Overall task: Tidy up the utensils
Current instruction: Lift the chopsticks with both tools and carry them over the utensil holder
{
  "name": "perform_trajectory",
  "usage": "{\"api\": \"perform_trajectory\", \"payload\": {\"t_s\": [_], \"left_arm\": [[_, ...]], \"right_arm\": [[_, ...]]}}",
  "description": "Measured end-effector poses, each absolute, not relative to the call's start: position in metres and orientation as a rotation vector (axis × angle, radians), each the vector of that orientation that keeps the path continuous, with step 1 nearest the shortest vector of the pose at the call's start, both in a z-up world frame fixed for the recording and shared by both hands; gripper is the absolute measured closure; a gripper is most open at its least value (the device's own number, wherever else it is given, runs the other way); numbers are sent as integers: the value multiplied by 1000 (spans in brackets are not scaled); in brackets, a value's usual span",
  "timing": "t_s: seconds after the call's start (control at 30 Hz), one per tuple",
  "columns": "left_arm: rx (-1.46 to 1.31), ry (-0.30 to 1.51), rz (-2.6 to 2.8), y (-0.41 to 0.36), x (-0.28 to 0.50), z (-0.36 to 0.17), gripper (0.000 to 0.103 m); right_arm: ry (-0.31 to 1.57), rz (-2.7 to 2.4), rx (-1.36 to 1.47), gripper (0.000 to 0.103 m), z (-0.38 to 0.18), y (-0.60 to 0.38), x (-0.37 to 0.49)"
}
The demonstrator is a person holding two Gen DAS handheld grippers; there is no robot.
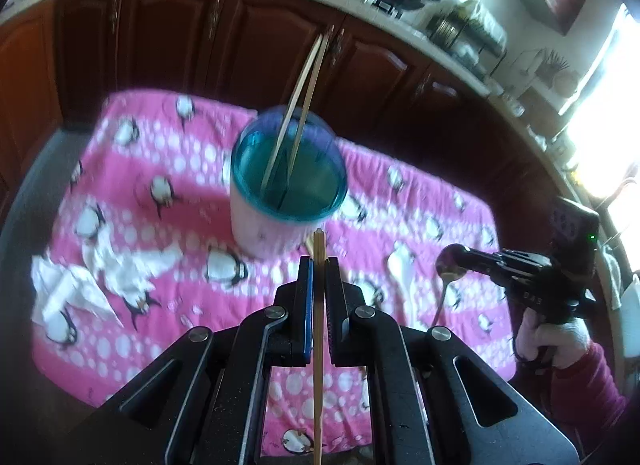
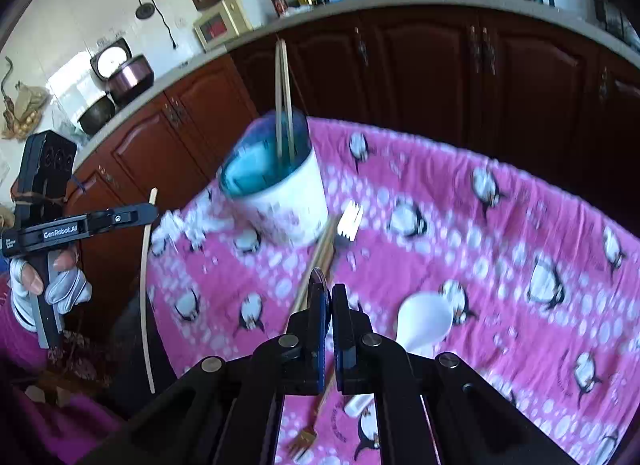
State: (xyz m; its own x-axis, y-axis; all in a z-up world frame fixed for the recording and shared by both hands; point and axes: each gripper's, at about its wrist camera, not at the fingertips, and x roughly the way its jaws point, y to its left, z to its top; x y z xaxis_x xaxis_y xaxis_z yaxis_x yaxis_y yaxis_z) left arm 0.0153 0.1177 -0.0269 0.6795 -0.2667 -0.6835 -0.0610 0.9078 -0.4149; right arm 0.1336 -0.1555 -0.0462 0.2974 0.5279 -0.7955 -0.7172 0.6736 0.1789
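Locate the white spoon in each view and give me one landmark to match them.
Left wrist view: the white spoon lies on the pink cloth, right of centre, beside the left hand-held gripper.
Right wrist view: the white spoon lies lower right of centre, just right of the right hand-held gripper.
Shared landmark: the blue-rimmed cup holding chopsticks.

Cup (image 1: 286, 189) mid-frame on pink cloth (image 1: 420, 201), mouth open toward viewer; two chopsticks (image 1: 298, 113) lean out over far rim, blocking upper right of mouth. Near rim clear. Crumpled tissue (image 1: 86, 281) lower left. White spoon (image 2: 424, 323), fork (image 2: 349, 221), chopsticks (image 2: 320, 261) litter cloth at cup base and to its right. Cabinets (image 1: 168, 45) wall off far edge.
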Motion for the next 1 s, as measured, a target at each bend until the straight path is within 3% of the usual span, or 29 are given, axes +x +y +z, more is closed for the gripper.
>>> {"api": "perform_trajectory", "payload": {"t_s": [0.47, 1.0], "left_arm": [[-333, 529, 71, 161, 87, 72, 99], [-299, 444, 225, 182, 173, 50, 99]], "right_arm": [[735, 744, -186, 100, 28, -83, 191], [646, 679, -333, 100, 2, -10, 231]]}}
